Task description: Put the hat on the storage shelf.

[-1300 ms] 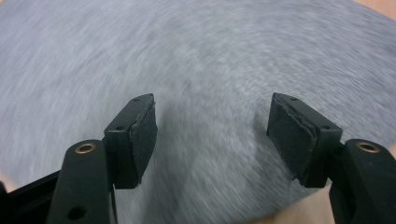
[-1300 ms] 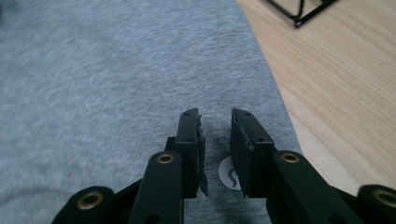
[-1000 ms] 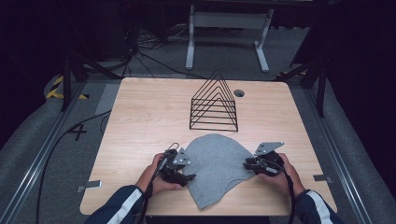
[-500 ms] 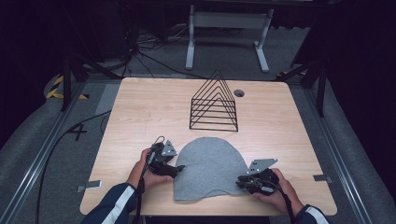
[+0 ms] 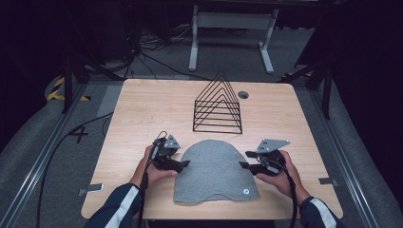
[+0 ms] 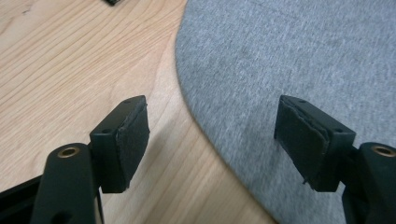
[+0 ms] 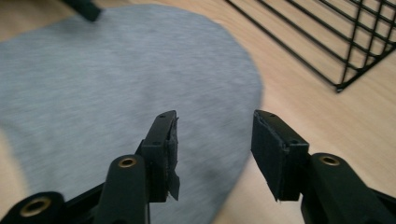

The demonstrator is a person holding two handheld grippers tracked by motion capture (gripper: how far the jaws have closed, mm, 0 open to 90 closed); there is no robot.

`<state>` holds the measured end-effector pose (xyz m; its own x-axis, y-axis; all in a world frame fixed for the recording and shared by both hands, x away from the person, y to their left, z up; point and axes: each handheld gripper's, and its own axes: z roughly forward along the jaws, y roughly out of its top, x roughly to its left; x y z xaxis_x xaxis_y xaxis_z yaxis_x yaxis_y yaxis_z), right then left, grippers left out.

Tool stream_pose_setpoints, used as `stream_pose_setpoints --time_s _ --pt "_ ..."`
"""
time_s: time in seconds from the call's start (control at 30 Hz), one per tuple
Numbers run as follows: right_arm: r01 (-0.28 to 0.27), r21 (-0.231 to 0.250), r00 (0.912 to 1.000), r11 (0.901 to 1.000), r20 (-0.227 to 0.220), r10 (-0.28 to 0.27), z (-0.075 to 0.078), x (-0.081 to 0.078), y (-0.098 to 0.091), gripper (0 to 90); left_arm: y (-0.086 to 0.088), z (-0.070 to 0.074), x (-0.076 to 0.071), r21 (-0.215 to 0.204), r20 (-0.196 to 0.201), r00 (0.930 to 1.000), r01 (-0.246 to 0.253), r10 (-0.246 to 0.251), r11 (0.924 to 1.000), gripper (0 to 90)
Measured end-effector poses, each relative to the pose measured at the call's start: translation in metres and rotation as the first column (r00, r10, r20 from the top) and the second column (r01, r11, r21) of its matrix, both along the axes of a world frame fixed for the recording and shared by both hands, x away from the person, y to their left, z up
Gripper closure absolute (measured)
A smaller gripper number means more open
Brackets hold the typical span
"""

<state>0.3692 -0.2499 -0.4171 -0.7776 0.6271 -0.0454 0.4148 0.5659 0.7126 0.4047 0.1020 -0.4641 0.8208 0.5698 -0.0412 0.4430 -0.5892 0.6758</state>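
One grey knitted fabric cap (image 5: 215, 173) — flat on the light wooden table (image 5: 142, 109), at 6 o'clock from the black wire triangular rack (image 5: 218, 105). Left gripper (image 5: 184, 164) at its 9 o'clock edge, jaws apart, nothing clamped. Right gripper (image 5: 243, 160) at 3 o'clock — jaws just opened, nothing between them.

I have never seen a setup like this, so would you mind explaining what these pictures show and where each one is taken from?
A person sits at a wooden table and holds a hand-operated tool with two jaws in each hand: the left gripper and the right gripper. One picture looks down from above the person. The other two come from cameras riding on each gripper, looking along its black jaws. A grey beanie lies flat between the grippers, with a black wire rack behind it. Both sets of jaws stand open, the right having just opened; nothing is held.
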Motion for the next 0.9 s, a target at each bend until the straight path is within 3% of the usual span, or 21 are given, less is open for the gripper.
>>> stream_pose_setpoints --time_s 0.07,0.2,0.3,0.43,0.57,0.67,0.8,0.9 --pt "0.011 -0.029 0.9997 0.9995 -0.020 -0.012 -0.007 0.019 0.004 48.6 -0.003 -0.004 0.003 0.012 0.002 1.0000 0.005 -0.005 0.9999 26.1" --pt "0.010 -0.008 0.9974 0.9999 -0.071 -0.010 -0.018 0.042 0.014 45.8 -0.005 -0.003 0.010 -0.002 -0.018 0.9998 -0.003 0.003 1.0000 25.0" --pt "0.010 -0.031 0.9971 0.9995 -0.076 -0.012 -0.023 0.053 0.023 45.3 -0.008 -0.005 0.011 0.007 0.008 0.9999 0.007 -0.007 1.0000 23.7" --pt "0.004 -0.056 0.9943 0.9984 -0.106 -0.010 -0.032 0.060 0.030 41.7 -0.009 -0.007 0.012 -0.006 0.016 0.9998 0.012 -0.012 0.9999 23.4" --pt "0.034 -0.038 0.9943 0.9987 -0.100 -0.038 -0.038 0.054 0.031 40.6 -0.008 -0.007 0.012 -0.004 0.020 0.9997 0.017 -0.017 0.9999 23.5" --pt "0.025 -0.024 0.9961 0.9994 -0.084 -0.027 -0.039 0.042 0.031 55.6 -0.009 -0.005 0.009 0.004 0.009 0.9999 0.011 -0.011 0.9999 26.7" --pt "0.012 -0.029 0.9947 0.9995 -0.101 -0.014 -0.037 0.039 0.030 63.9 -0.010 -0.004 0.005 -0.002 0.009 0.9994 0.032 -0.032 0.9995 35.5" --pt "0.016 -0.011 0.9927 0.9998 -0.119 -0.018 -0.037 0.040 0.028 73.1 -0.013 -0.001 0.002 0.006 -0.002 0.9981 0.062 -0.062 0.9981 49.1"
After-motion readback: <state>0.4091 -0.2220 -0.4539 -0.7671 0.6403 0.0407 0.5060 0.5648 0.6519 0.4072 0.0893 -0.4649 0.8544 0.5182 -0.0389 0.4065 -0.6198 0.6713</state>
